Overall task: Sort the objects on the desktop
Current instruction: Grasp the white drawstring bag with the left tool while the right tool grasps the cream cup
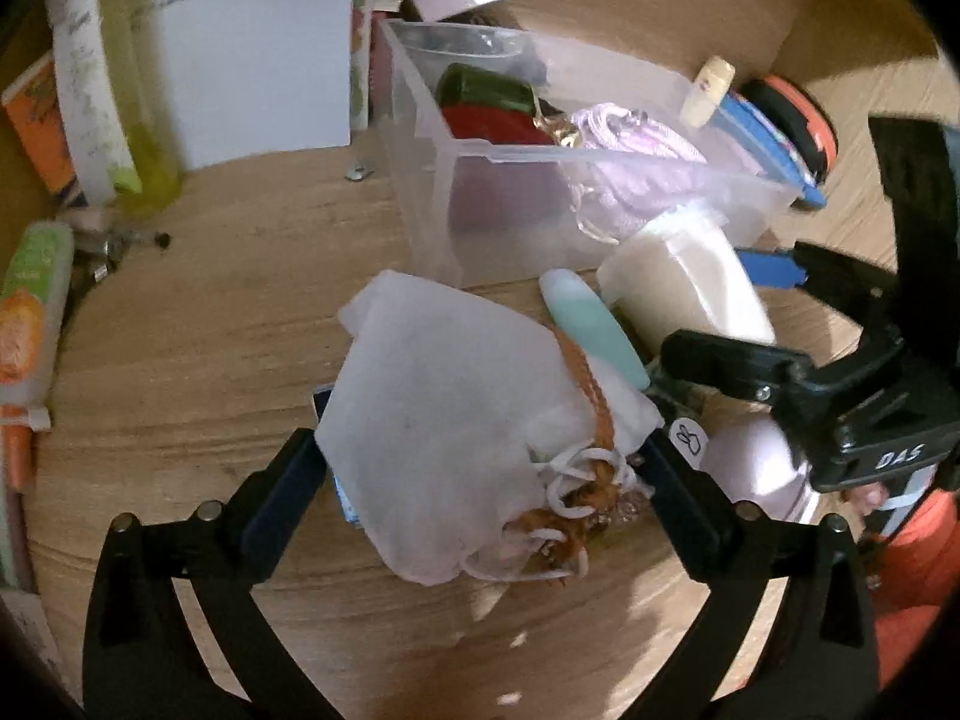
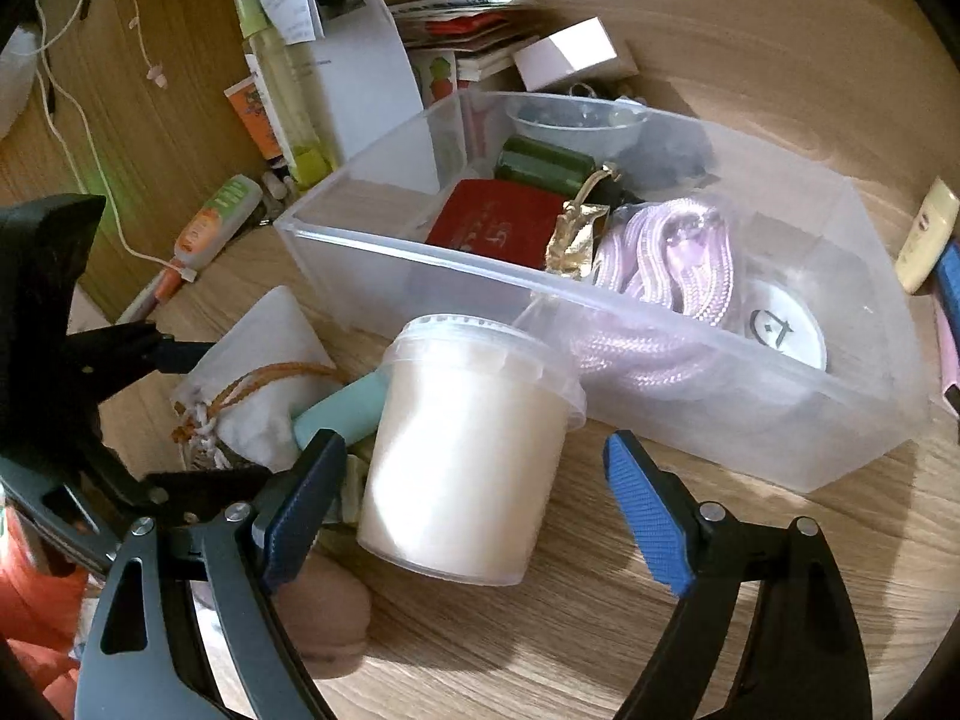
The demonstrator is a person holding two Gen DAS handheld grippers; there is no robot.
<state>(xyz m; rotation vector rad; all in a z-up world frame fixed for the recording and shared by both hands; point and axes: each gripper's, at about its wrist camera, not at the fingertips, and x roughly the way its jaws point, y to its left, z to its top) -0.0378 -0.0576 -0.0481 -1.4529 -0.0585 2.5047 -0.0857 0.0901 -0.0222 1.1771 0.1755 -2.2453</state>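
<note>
Between the left gripper point(image 1: 480, 468) fingers lies the white pouch point(image 1: 444, 420).

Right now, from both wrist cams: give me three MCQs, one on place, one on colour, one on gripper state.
1. Where is the coiled lilac rope?
A. inside the clear plastic bin
B. on the wooden desk
C. in a gripper

2. What colour are the right gripper finger pads?
A. red
B. blue
C. yellow

3. What is the state of the left gripper?
A. open, straddling the white drawstring pouch
B. shut on the cream lidded tub
C. out of view

Key: A, the rope lies within the bin walls; B, the pads show blue; A, the fingers stand on either side of the pouch with gaps.
</note>
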